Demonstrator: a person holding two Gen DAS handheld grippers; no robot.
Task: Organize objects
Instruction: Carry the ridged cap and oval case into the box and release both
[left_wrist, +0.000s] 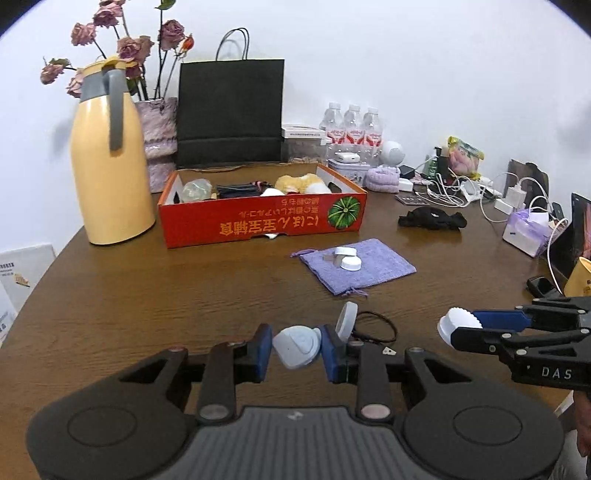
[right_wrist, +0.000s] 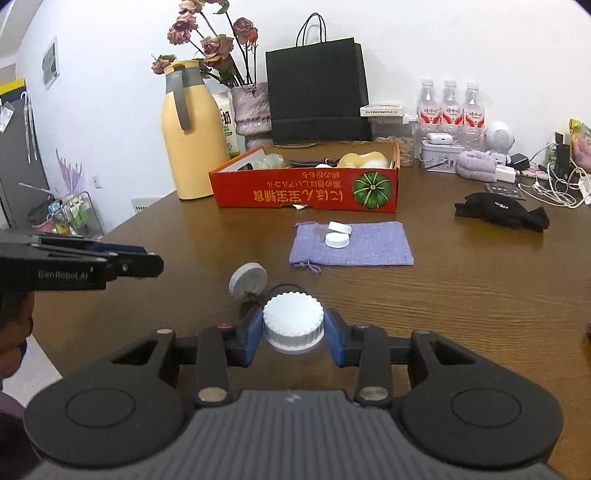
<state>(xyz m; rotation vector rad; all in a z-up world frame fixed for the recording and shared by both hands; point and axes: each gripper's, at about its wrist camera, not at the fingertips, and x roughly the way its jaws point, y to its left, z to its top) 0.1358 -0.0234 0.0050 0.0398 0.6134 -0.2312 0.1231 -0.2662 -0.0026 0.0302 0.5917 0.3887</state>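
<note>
The wooden table (right_wrist: 480, 314) is spanning both views, with its curved left edge running down toward the near corner and a wide bare stretch lying between the grippers and the items farther back. The black paper bag (right_wrist: 317, 99) is standing upright against the wall at the rear. The yellow jug (left_wrist: 110, 162) is standing near the table's left edge, just beside the red cardboard box (left_wrist: 262, 218). The box is sitting open-topped in front of the bag, holding several soft items, and its front wall is facing the grippers.

The purple cloth pouch (right_wrist: 365, 243) is lying flat in the middle of the table, apart from the box front, with open wood on all sides. Two white caps (right_wrist: 338, 236) are resting on its left part, touching each other. A black cloth (right_wrist: 506, 214) is lying to the right, with cables and chargers crowding the right rear edge.

The left gripper (left_wrist: 297, 349) is clamping a pale round lid (left_wrist: 297, 347) between its blue pads, jaws narrow. A second pale disc (left_wrist: 347, 321) is standing on edge just beside the right pad, next to a thin black cord (left_wrist: 376, 328). The right gripper (right_wrist: 293, 326) is clamping a ribbed white cap (right_wrist: 293, 321), jaws narrow. Both grippers are hovering side by side over the near table zone.
</note>
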